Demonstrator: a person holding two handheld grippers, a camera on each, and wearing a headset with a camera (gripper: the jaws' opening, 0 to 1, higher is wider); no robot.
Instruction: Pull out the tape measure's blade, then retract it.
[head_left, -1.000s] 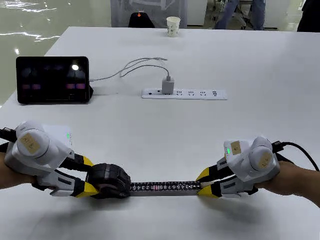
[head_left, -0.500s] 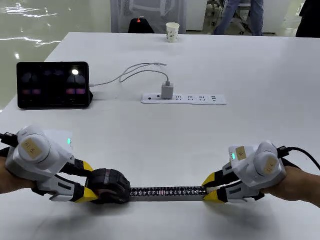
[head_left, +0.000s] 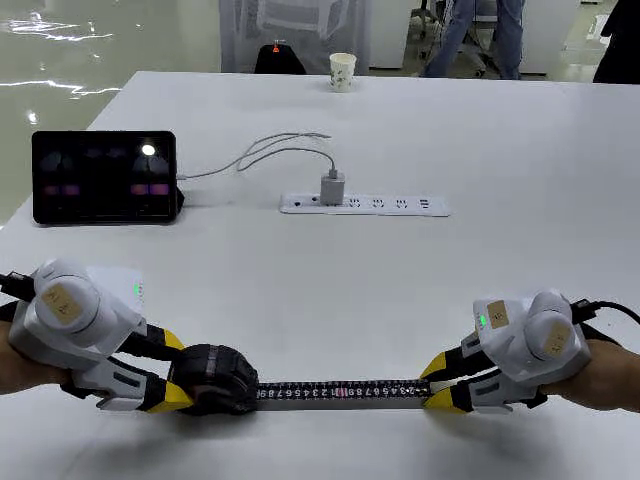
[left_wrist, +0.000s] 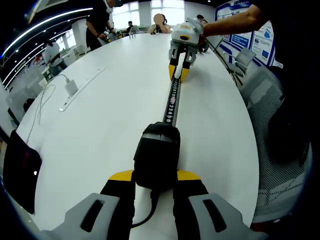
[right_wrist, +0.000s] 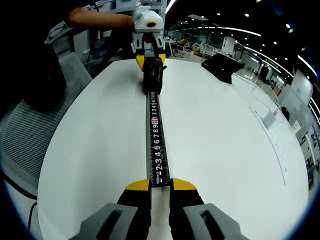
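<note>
In the head view, the left tool (head_left: 172, 370) is sitting at the lower left of the frame. Its jaws are clamping the black case (head_left: 215, 378) of the tape measure from both sides. The case is resting on the white tabletop (head_left: 330, 270). In the left gripper view, the case (left_wrist: 156, 155) is sitting between the two yellow fingertips (left_wrist: 121, 175), at the lower centre of the frame.

The blade (head_left: 340, 390) is running out of the case in a straight line along the bottom edge of the head view. It is lying flat on the tabletop with its numbered face up.

At the lower right, the right tool (head_left: 437, 383) is pinching the free end of the blade, with its jaws closed on it. In the right gripper view, the blade (right_wrist: 156, 145) is running from these jaws up the centre of the frame to the case (right_wrist: 151, 77).

Beyond the blade, at mid-frame, a white power strip (head_left: 363, 205) is lying on the tabletop. A white charger (head_left: 332, 187) is sitting plugged into it. A cable (head_left: 270, 150) is looping from the charger toward a dark tablet (head_left: 103, 176), which is standing at the left edge.

At the far edge of the tabletop, at the top centre, a paper cup (head_left: 342, 71) is standing upright.
</note>
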